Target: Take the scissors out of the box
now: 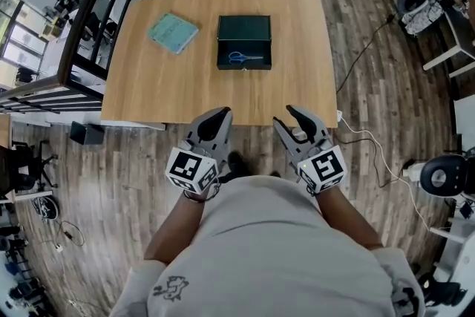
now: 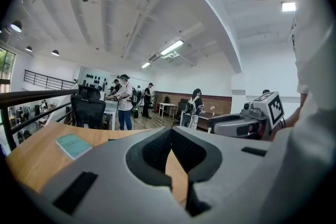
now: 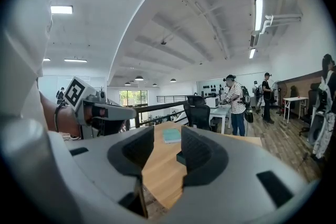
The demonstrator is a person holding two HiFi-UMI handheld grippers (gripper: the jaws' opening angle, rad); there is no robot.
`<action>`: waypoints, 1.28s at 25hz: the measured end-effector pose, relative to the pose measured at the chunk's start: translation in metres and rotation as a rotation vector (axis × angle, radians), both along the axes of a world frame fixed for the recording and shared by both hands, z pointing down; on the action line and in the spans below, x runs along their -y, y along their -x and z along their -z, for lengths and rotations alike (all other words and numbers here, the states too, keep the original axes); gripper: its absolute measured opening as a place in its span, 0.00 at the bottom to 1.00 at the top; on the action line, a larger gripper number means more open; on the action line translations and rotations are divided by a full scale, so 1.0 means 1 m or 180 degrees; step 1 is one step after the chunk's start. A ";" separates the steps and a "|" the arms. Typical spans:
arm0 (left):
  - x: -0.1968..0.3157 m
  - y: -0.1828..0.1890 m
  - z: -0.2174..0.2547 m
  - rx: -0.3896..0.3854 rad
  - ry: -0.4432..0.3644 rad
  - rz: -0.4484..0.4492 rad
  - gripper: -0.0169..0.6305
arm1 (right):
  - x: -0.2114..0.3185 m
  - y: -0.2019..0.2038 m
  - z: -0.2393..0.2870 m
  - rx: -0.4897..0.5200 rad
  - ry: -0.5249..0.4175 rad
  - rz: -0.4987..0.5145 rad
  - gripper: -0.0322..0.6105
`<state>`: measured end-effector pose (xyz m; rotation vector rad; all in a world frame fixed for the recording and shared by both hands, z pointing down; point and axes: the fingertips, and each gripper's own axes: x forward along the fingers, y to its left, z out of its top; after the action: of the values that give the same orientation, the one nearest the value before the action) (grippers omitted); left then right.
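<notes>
A teal book (image 1: 173,33) lies toward the left of the desk (image 1: 148,89), a little askew. To its right, about mid-desk and apart from it, stands the open dark box (image 1: 244,28). The scissors (image 1: 245,57) lie flat inside it along the near wall, blue handles to the left and blades pointing right.

At the desk's near edge, well apart from the box, are both grippers, tips pointing toward the far side. The left gripper (image 1: 220,114) is below the gap between book and box. In its own view the jaws are clenched, tips meeting, with only bare desk showing through the gap below the tips and nothing held. The right gripper (image 1: 295,118) is below the box's right side. Its jaws are released a narrow way and hold nothing. In its own view the book and a corner of the box show far off through the gap.

Right of the desk, a white cable (image 1: 367,145) trails over the wooden floor (image 1: 371,85).
</notes>
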<state>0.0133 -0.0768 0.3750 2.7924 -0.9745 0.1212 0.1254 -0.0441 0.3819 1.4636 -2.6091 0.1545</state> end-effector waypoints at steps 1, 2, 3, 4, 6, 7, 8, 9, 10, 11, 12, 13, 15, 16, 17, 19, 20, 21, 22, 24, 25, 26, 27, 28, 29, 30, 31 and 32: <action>0.006 0.006 0.001 -0.0004 -0.0006 -0.0006 0.03 | 0.007 0.007 0.001 -0.0011 -0.0002 0.0008 0.31; 0.012 0.013 0.001 -0.0003 -0.0010 -0.0013 0.03 | 0.014 0.015 0.002 -0.0018 -0.0004 0.0016 0.31; 0.018 0.020 0.001 0.0000 -0.0008 -0.0019 0.03 | 0.021 0.023 0.003 -0.0024 -0.0005 0.0026 0.31; 0.023 0.027 0.000 0.0001 -0.0001 -0.0023 0.03 | 0.028 0.032 0.004 -0.0031 -0.0006 0.0040 0.31; 0.031 0.041 0.000 -0.0006 0.0014 -0.0028 0.03 | 0.040 0.050 0.006 -0.0044 -0.0010 0.0075 0.31; 0.035 0.048 0.000 -0.0007 0.0014 -0.0031 0.04 | 0.046 0.059 0.006 -0.0047 -0.0014 0.0092 0.31; 0.038 0.055 0.000 -0.0004 0.0011 -0.0036 0.03 | 0.051 0.068 0.006 -0.0049 -0.0015 0.0108 0.31; 0.041 0.061 -0.001 0.0003 0.0006 -0.0041 0.03 | 0.055 0.077 0.006 -0.0051 -0.0013 0.0128 0.31; 0.045 0.068 -0.001 0.0010 0.0004 -0.0041 0.03 | 0.059 0.086 0.005 -0.0055 -0.0008 0.0152 0.31; 0.048 0.075 -0.002 0.0013 0.0006 -0.0032 0.03 | 0.063 0.095 0.005 -0.0062 -0.0002 0.0181 0.31; 0.052 0.082 -0.003 0.0012 0.0016 -0.0016 0.03 | 0.066 0.103 0.004 -0.0073 0.0006 0.0214 0.31; 0.056 0.088 -0.004 0.0010 0.0033 0.0002 0.03 | 0.069 0.110 0.002 -0.0082 0.0015 0.0247 0.31; 0.061 0.095 -0.009 0.0011 0.0070 0.0034 0.03 | 0.074 0.118 -0.002 -0.0082 0.0037 0.0300 0.31; 0.063 0.097 -0.010 0.0008 0.0088 0.0049 0.03 | 0.077 0.121 -0.004 -0.0082 0.0053 0.0315 0.31; 0.066 0.099 -0.012 0.0003 0.0106 0.0063 0.03 | 0.081 0.122 -0.006 -0.0084 0.0074 0.0327 0.31; 0.071 0.100 -0.014 -0.0002 0.0132 0.0088 0.03 | 0.089 0.123 -0.011 -0.0090 0.0115 0.0357 0.31; 0.074 0.101 -0.016 0.0001 0.0141 0.0103 0.03 | 0.093 0.124 -0.012 -0.0098 0.0130 0.0379 0.31; 0.077 0.103 -0.017 0.0005 0.0151 0.0123 0.03 | 0.098 0.125 -0.014 -0.0107 0.0144 0.0405 0.31; 0.081 0.105 -0.018 0.0008 0.0165 0.0149 0.04 | 0.102 0.125 -0.015 -0.0118 0.0155 0.0433 0.31; 0.089 0.108 -0.022 0.0008 0.0206 0.0201 0.04 | 0.113 0.126 -0.017 -0.0149 0.0178 0.0484 0.31; 0.093 0.109 -0.023 0.0009 0.0225 0.0222 0.03 | 0.119 0.126 -0.019 -0.0166 0.0196 0.0505 0.31; 0.097 0.109 -0.025 0.0013 0.0239 0.0239 0.03 | 0.124 0.125 -0.022 -0.0184 0.0220 0.0529 0.31; 0.101 0.109 -0.027 0.0017 0.0253 0.0256 0.03 | 0.130 0.125 -0.025 -0.0202 0.0249 0.0559 0.31; 0.105 0.108 -0.030 0.0018 0.0272 0.0275 0.03 | 0.136 0.124 -0.027 -0.0220 0.0282 0.0591 0.31; 0.109 0.107 -0.034 0.0016 0.0298 0.0296 0.03 | 0.141 0.124 -0.031 -0.0234 0.0312 0.0623 0.31; 0.112 0.106 -0.037 0.0011 0.0328 0.0316 0.03 | 0.146 0.123 -0.033 -0.0243 0.0331 0.0653 0.31; 0.114 0.104 -0.041 0.0008 0.0359 0.0336 0.04 | 0.150 0.121 -0.035 -0.0253 0.0337 0.0679 0.31; 0.117 0.102 -0.044 0.0007 0.0386 0.0355 0.03 | 0.154 0.120 -0.037 -0.0270 0.0335 0.0706 0.31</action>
<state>-0.0890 -0.1933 0.4191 2.6228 -1.0828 0.1624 0.0058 -0.1983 0.4187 1.1136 -2.6269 0.1961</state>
